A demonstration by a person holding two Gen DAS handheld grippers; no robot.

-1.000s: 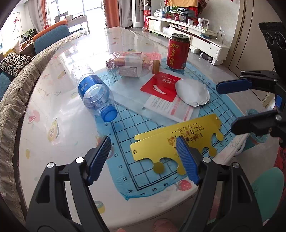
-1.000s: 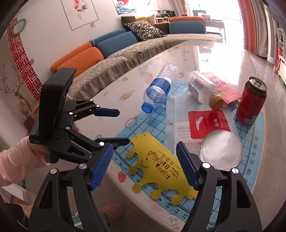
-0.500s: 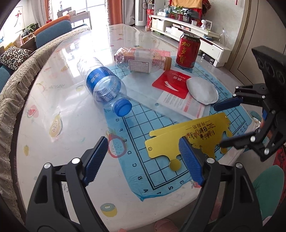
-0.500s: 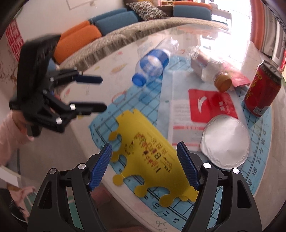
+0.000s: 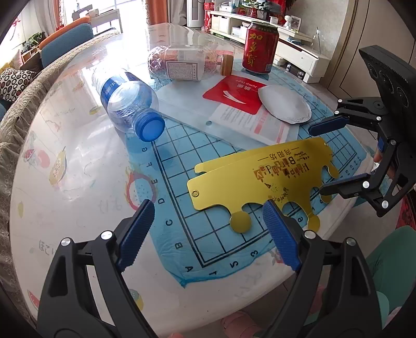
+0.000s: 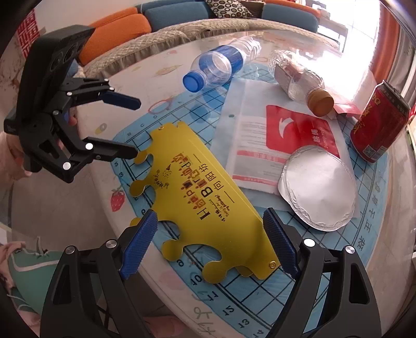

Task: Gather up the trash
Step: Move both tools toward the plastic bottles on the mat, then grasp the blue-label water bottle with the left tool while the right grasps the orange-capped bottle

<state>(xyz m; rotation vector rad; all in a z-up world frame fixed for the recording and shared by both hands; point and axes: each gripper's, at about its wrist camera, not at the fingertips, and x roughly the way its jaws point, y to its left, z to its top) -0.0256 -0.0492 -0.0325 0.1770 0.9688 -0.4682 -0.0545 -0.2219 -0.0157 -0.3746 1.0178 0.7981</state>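
A yellow paper crown [image 5: 265, 176] [image 6: 197, 197] lies flat on the blue grid mat [image 5: 182, 213] near the table's front edge. Behind it lie an empty water bottle with a blue cap [image 5: 127, 104] [image 6: 215, 67], a clear bottle with a brown cap [image 5: 187, 63] [image 6: 299, 80], a red-and-white packet [image 5: 241, 104] [image 6: 280, 140], a foil lid [image 5: 284, 106] [image 6: 319, 189] and an upright red can [image 5: 260, 48] [image 6: 377, 127]. My left gripper [image 5: 208, 228] [image 6: 130, 127] is open over the mat's corner, left of the crown. My right gripper [image 6: 208, 241] [image 5: 327, 156] is open, low over the crown's edge.
The round table [image 5: 65, 182] has a glossy fruit-print cover. A sofa with orange and blue cushions [image 6: 156, 18] stands behind it. A white TV cabinet [image 5: 286, 31] stands at the far side. A green slipper [image 6: 28, 270] is on the floor.
Both grippers have moved forward and lower over the table. The right gripper has come in over the crown; the left has neared the mat's corner. The trash has not moved.
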